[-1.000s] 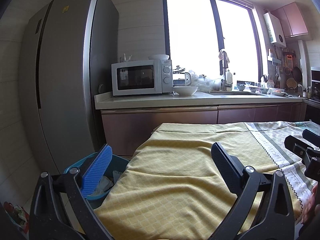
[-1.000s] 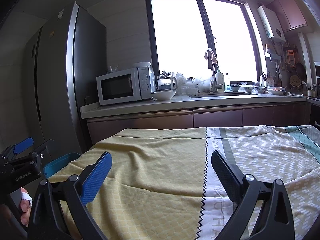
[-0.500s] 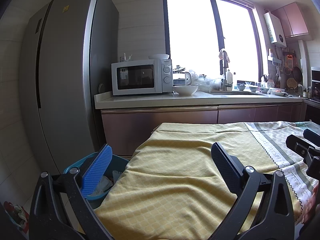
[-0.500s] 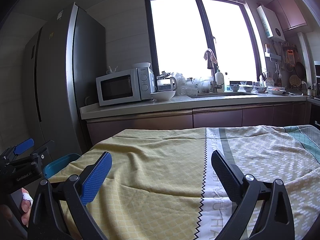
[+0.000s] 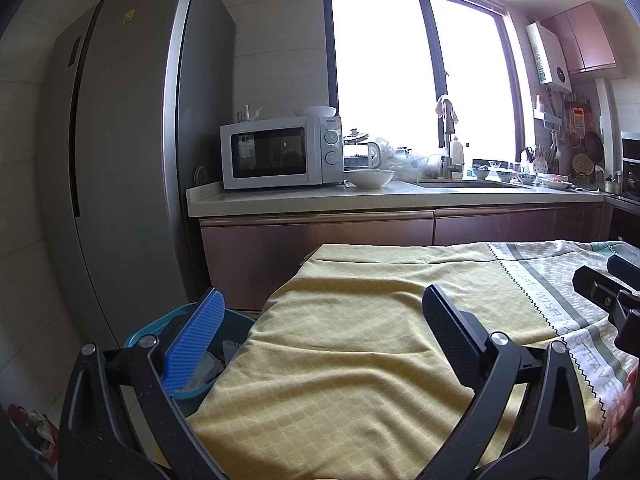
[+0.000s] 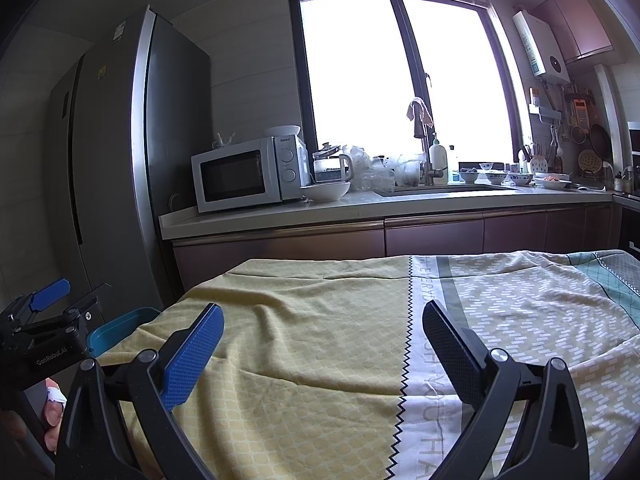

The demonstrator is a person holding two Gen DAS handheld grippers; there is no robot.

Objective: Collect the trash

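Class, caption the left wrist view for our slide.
Open left tool above yellow tablecloth, blue bin holding crumpled trash at the table's left.

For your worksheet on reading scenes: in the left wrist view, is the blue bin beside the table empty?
No: crumpled white trash lies inside the blue bin.

One microwave [image 5: 282, 153], one bin [image 5: 152, 330], two tools [image 5: 322, 312]

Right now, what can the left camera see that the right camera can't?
Only the left wrist view looks into the blue bin and shows crumpled white trash inside, plus litter on the floor. Only the right wrist view shows the cloth's teal edge. Both show the yellow tablecloth, the microwave, the fridge and an open, empty tool: left tool, right tool.
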